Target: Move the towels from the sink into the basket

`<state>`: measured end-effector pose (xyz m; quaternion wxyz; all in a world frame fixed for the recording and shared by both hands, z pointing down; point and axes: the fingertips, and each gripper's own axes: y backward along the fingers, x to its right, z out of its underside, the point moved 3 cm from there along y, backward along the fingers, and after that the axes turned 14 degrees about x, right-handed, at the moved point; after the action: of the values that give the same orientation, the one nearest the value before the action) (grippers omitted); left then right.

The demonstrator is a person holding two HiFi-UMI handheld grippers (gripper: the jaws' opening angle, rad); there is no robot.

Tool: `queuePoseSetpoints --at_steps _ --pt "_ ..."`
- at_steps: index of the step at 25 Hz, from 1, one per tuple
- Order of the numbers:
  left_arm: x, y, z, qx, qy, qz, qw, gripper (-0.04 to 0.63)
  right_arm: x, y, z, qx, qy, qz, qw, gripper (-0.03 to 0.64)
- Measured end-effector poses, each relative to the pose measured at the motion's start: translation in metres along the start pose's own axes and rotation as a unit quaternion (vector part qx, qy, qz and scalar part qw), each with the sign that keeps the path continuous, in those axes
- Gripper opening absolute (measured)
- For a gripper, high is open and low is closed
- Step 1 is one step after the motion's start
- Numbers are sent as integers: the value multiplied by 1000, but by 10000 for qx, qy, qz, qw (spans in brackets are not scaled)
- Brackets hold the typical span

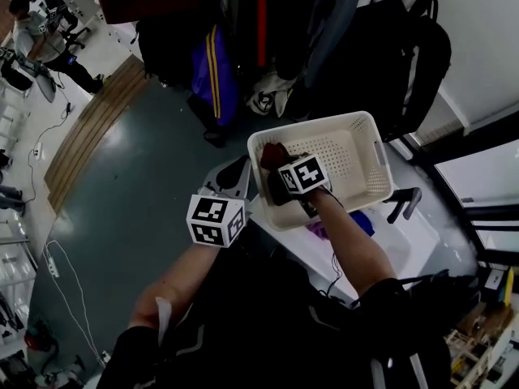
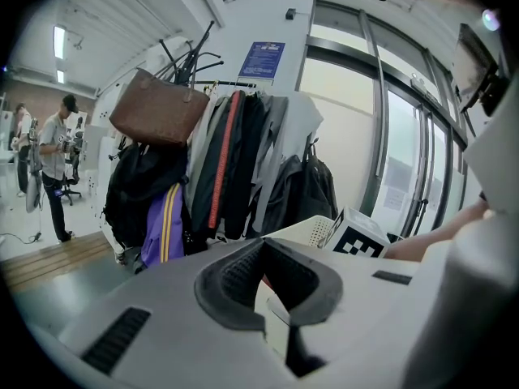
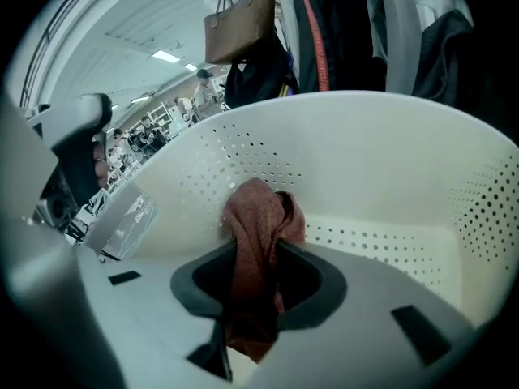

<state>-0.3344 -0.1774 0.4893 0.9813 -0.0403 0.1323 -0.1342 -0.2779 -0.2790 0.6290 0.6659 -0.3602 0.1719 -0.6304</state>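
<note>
Red towel (image 3: 259,217): pinched by my right gripper (image 3: 258,290), inside basket (image 3: 389,177).
Left gripper (image 2: 272,286): jaws apart, empty, basket's 8 o'clock.

glossy grey-green floor (image 1: 138,209), a crowded coat rack (image 2: 235,160) — tall windows (image 2: 389,168) and ceiling strip lights (image 2: 61,43).

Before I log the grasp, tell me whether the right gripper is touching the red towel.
Touching. The right gripper view shows the red towel pinched between the jaws of the right gripper, with cloth bunched above them and hanging below.
</note>
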Motion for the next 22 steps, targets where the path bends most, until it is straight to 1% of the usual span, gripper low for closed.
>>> queuePoseSetpoints --at_steps 6,14,16,18,20,22 --pt "-6 0 8 -71 116 27 9999 3 4 -16 16 -313 -57 104 9994 123" --pt "-9 -2 9 -105 175 128 9997 3 4 -23 19 -395 -28 152 9991 133" --pt "-8 -2 8 -103 168 183 9996 3 3 -22 18 -414 -25 162 9990 148" --pt "-8 -1 6 -98 171 233 9995 3 1 -20 17 -426 4 133 9990 196" --pt "-10 -2 2 -84 190 315 9993 3 -1 -17 11 -367 0 133 9992 205" --pt "-10 -4 -4 -33 216 453 9987 3 0 -11 2 -205 -69 195 9996 207"
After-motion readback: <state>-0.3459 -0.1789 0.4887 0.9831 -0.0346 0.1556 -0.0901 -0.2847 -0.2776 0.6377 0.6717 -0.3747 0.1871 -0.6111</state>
